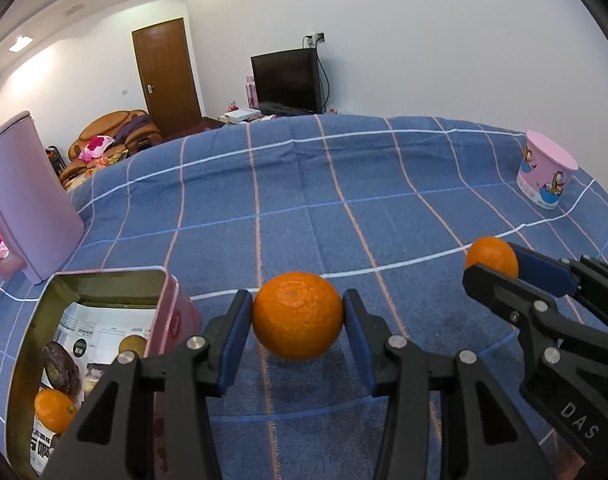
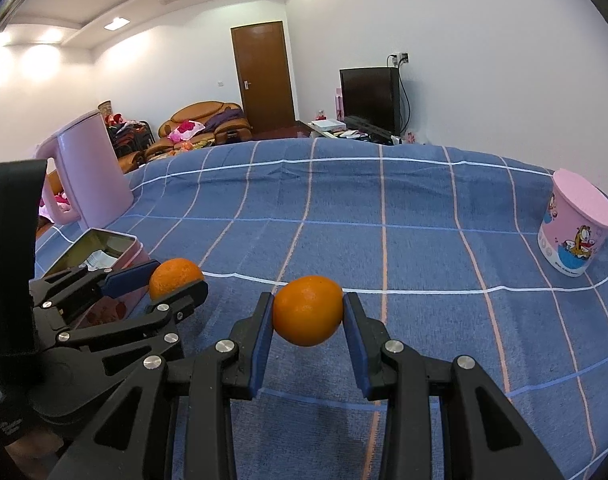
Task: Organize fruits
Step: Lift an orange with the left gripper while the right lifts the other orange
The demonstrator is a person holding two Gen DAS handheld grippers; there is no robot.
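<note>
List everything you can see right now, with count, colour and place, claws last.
oranges: three, orange; one in each claw, one in the tin
tin: one, pink, open, left on the cloth
kettle: one, pink, behind the tin
cup: one, pink cartoon print, upside down, far right
cloth: one, blue checked, under everything
TV: one, black, by the back wall
left claw: black, blue pads, shut on an orange
right claw: black, blue pads, shut on an orange

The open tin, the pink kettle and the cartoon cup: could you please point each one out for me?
open tin point(image 1: 104, 276): left wrist view, on its far rim.
pink kettle point(image 2: 92, 168): right wrist view, on its body.
cartoon cup point(image 2: 575, 236): right wrist view, on its printed side.
</note>
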